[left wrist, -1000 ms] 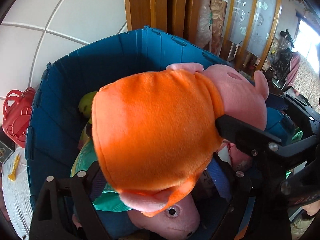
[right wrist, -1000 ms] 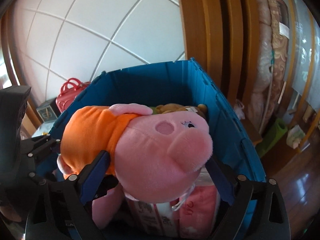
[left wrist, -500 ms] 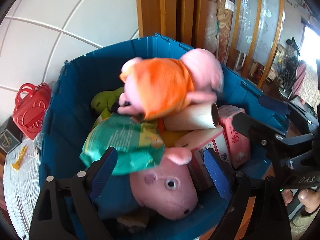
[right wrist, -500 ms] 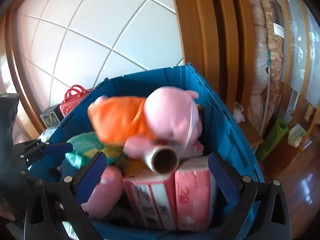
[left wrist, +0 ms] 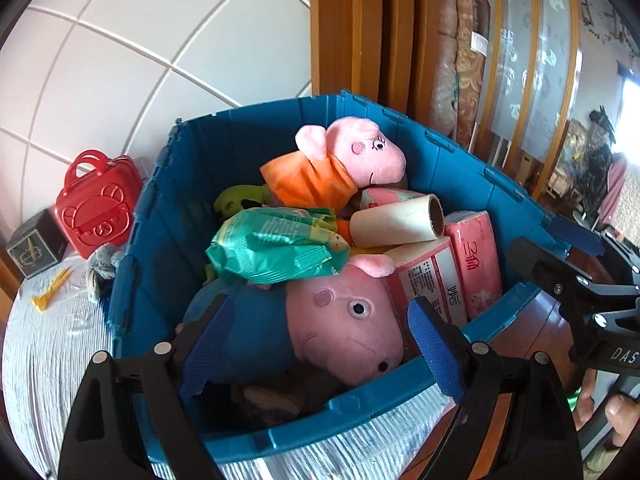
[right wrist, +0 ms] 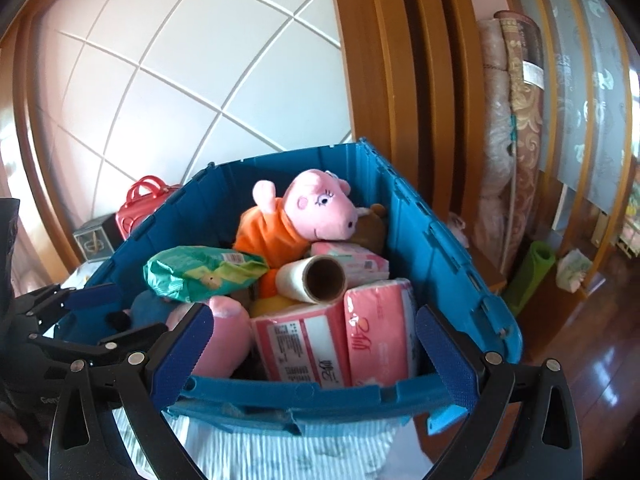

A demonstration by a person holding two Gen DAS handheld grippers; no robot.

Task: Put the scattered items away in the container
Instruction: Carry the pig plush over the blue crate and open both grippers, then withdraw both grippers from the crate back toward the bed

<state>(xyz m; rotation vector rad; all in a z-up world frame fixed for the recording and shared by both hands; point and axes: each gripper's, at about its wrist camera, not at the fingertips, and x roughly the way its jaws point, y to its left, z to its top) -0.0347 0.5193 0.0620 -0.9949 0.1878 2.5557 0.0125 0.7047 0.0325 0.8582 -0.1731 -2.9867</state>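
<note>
A blue plastic crate (left wrist: 360, 400) (right wrist: 440, 264) stands on a white ribbed cloth. Against its far wall lies a pink pig plush in an orange dress (left wrist: 340, 168) (right wrist: 296, 216), free of both grippers. Below it are a green packet (left wrist: 276, 244), a cardboard roll (left wrist: 396, 222), pink tissue packs (left wrist: 472, 256) and a second pig plush in blue (left wrist: 340, 320). My left gripper (left wrist: 316, 332) hangs open over the crate's near edge with nothing between its pads. My right gripper (right wrist: 314, 328) is open and empty at the near rim too.
Left of the crate on the cloth (left wrist: 48, 360) sit a red toy case (left wrist: 96, 204), a black box (left wrist: 34, 248), a yellow piece (left wrist: 50, 290) and a grey bundle (left wrist: 100, 264). Rolled rugs (right wrist: 516, 120) and a green mat (right wrist: 532, 268) lean by the wooden frame on the right.
A second ago both grippers held the orange-dress pig plush above the crate. They let go, it dropped onto the pile at the back, and both grippers drew back toward the near rim.
</note>
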